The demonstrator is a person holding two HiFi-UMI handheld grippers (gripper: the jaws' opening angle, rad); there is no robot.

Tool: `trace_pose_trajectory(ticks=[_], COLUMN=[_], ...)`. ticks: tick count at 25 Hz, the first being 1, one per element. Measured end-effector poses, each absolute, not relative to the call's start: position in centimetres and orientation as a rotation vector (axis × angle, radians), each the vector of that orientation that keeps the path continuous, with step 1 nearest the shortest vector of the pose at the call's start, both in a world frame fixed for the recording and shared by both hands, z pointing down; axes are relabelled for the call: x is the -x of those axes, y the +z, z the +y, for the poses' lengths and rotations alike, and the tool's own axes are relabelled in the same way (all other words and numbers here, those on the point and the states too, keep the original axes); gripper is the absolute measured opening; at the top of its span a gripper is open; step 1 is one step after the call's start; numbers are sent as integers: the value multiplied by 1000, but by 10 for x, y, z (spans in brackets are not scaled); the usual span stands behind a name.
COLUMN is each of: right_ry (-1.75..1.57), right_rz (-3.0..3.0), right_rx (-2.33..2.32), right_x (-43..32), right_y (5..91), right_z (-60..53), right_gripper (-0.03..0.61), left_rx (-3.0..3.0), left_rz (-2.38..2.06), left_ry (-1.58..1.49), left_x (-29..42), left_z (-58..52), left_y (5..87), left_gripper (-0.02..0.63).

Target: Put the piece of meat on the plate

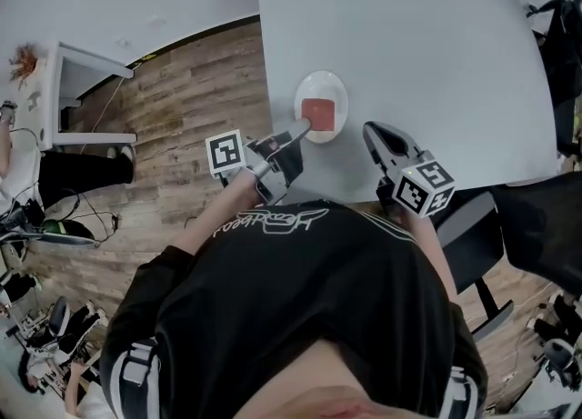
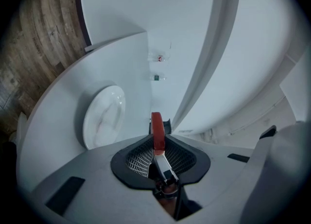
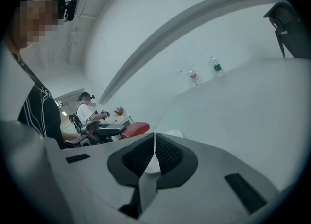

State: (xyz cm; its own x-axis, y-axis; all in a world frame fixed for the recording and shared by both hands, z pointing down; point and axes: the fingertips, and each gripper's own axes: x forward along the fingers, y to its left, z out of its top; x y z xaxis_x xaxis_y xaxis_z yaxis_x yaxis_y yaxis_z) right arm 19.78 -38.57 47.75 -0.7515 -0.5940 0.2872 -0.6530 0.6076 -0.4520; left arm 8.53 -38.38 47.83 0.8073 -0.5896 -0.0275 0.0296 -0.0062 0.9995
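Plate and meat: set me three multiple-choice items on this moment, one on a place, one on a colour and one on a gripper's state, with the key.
1. Where does the plate stand?
A. in a sink
B. on the white table
C. on a stool

2. What colour is the piece of meat?
A. red
B. green
C. yellow

3. What state is the left gripper in?
A. open and empty
B. shut on the plate's rim
C. shut on the piece of meat

Key:
1 B, the plate rests on the tabletop.
2 A, the slab shows red in every view.
3 C, its fingers pinch the meat edge-on.
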Motion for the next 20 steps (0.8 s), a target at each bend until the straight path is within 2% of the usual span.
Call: trace_pose_trajectory(ticks=[20], right_ry=[885], right_rz=[-2688], right_rx=[-1056], right_x=[-211], right_y=[495], right_z=[-395], right_gripper=[11], left_rx=[-1442], left_rz=[-681], left_ry=[-365], left_x=[-88], left_z=[-418], left_y=[557], left_gripper=[74])
